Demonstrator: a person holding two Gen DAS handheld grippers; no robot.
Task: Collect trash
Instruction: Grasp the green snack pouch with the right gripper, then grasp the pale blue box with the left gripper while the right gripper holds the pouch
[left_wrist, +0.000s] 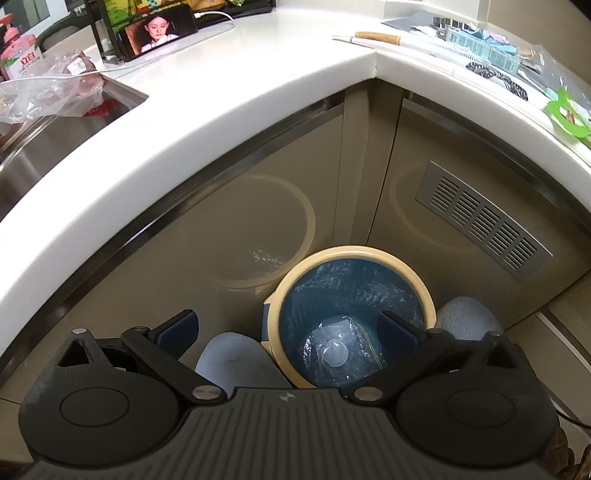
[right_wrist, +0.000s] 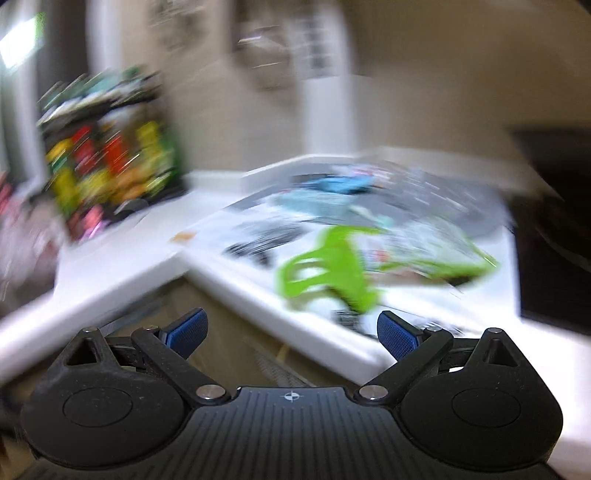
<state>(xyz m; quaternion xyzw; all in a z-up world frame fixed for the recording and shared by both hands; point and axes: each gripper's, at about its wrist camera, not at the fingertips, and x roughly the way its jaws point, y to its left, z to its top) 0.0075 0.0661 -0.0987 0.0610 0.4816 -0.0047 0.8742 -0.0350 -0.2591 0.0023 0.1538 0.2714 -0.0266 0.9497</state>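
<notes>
Trash bin (left_wrist: 351, 317), round with a cream rim and a blue liner, stands on the floor in the inner corner of the cabinets, below the white countertop (left_wrist: 207, 122). Clear plastic wrapper (left_wrist: 334, 352) lies at the bottom of the bin. The left gripper (left_wrist: 288, 332) hangs above the floor with its jaws spread wide and nothing between them; its right blue pad overlaps the bin's mouth in this view, its left pad is over the floor to the bin's left. Two pale blue slippers (left_wrist: 236, 360) flank the bin, one on each side. On the countertop, far left, a phone (left_wrist: 159, 31) leans against a black rack beside a sink (left_wrist: 55, 136) holding a crumpled clear bag (left_wrist: 48, 96). Far right lie papers and a green plastic piece (left_wrist: 565, 116).

The right wrist view is heavily motion-blurred. The right gripper (right_wrist: 291, 332) is released, jaws wide apart and empty, near the countertop edge. Beyond it, the green plastic piece (right_wrist: 332, 269) rests among scattered papers (right_wrist: 406, 206); further detail cannot be told.
</notes>
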